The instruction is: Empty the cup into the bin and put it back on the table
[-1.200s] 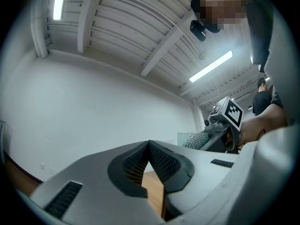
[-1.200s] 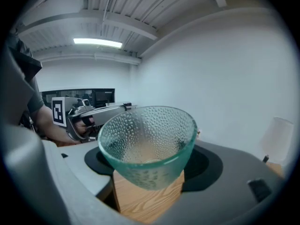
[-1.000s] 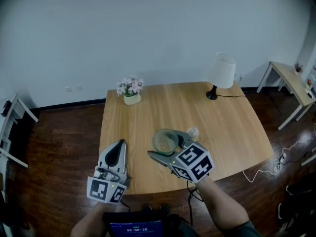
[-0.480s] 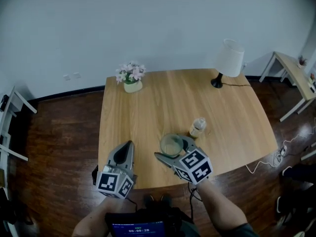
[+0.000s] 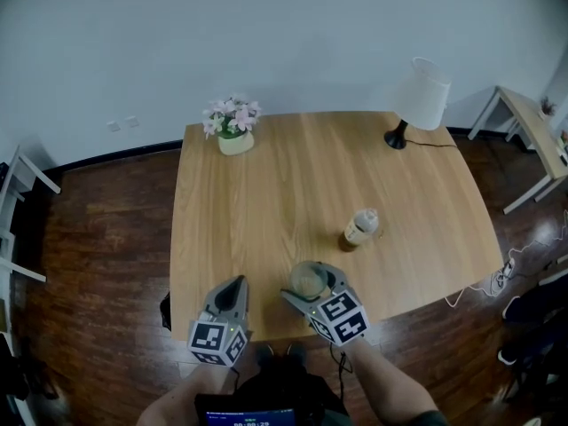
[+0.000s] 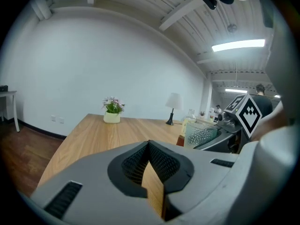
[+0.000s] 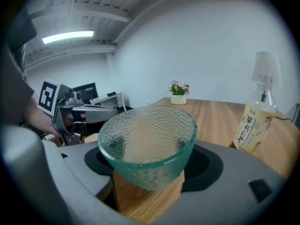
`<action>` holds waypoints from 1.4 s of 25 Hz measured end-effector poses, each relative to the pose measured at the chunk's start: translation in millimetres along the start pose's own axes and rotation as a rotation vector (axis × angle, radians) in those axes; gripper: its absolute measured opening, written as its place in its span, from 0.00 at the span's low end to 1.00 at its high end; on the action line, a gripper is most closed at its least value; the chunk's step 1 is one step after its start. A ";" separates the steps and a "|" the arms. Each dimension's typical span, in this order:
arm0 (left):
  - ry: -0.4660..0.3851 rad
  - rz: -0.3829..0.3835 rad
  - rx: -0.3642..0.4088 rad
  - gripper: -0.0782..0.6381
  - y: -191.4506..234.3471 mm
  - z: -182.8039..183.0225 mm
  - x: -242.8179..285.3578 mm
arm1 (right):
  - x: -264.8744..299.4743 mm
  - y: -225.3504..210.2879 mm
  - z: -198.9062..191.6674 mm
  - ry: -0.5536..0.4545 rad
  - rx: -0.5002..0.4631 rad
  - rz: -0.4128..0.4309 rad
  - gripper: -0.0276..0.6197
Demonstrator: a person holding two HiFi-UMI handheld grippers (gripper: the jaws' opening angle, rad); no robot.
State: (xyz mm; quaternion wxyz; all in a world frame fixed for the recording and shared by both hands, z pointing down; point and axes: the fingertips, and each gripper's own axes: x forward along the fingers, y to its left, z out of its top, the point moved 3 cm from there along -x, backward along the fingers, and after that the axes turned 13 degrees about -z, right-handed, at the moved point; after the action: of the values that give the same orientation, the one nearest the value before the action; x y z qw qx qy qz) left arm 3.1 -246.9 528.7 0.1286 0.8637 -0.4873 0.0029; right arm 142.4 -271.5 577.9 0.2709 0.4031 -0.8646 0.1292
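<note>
At the near edge of the bench (image 5: 266,193), both forearms reach in low, side by side. The right gripper (image 5: 310,283) slants downward, its jaws wide and clamped on the upright glass cup (image 7: 147,144) close over the wood, near a bottle (image 5: 359,227). The left gripper (image 5: 234,284) lies nearly level, its jaws pressed together on nothing.

**Operator:** What finish do my tools carry?

**Me:** My left gripper (image 5: 236,284) and my right gripper (image 5: 311,287) have grey bodies. The pads (image 6: 135,164) are black with a mesh texture. Each marker cube (image 5: 338,316) is white with black squares.

**Operator:** And the cup?

**Me:** The cup (image 7: 147,144) is pale green glass, pebbled all over.

**Operator:** Surroundings?

**Me:**
- Table (image 5: 266,193): light wood grain.
- Floor (image 5: 98,238): dark brown boards.
- Lamp (image 5: 422,96): white shade, black base.
- Flowers (image 5: 231,112): pink, in a cream pot (image 5: 235,143).
- Bottle (image 7: 251,125): pale yellow label.
</note>
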 end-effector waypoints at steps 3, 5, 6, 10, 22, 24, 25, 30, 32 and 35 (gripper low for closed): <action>0.035 0.007 -0.004 0.10 2.1 -17.2 -0.6 | 10.1 2.9 -21.0 0.014 0.010 -0.003 0.65; 0.053 0.009 -0.002 0.10 0.6 -28.2 0.2 | 15.0 1.9 -33.2 0.024 0.009 -0.016 0.65; 0.058 0.011 -0.004 0.10 0.0 -33.1 1.0 | 17.4 0.5 -37.7 0.025 0.004 -0.027 0.65; 0.078 0.017 -0.032 0.10 0.7 -50.4 4.2 | 24.8 0.4 -52.0 0.024 -0.002 -0.037 0.65; 0.117 0.019 -0.048 0.10 6.8 -77.7 16.8 | 34.3 -0.4 -63.3 -0.039 0.005 -0.068 0.65; 0.119 0.017 -0.052 0.10 8.1 -80.9 16.0 | 35.1 -1.2 -63.2 -0.055 0.017 -0.066 0.65; 0.113 0.014 -0.055 0.10 8.7 -81.4 16.1 | 35.6 -2.5 -62.3 -0.065 0.027 -0.068 0.65; 0.105 0.003 -0.068 0.10 6.6 -87.8 11.8 | 39.5 -0.4 -62.0 -0.090 0.039 -0.042 0.66; 0.109 -0.002 -0.071 0.10 5.1 -89.0 11.1 | 41.1 -1.5 -65.5 -0.083 0.030 -0.048 0.66; 0.104 -0.006 -0.072 0.10 4.7 -87.3 10.2 | 42.4 -1.8 -66.0 -0.075 0.017 -0.056 0.67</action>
State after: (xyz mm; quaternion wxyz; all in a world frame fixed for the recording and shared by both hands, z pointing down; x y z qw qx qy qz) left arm 15.1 -238.1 615.5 0.1849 0.8587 -0.4770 0.0296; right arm 145.4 -270.0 656.2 0.2384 0.4341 -0.8613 0.1136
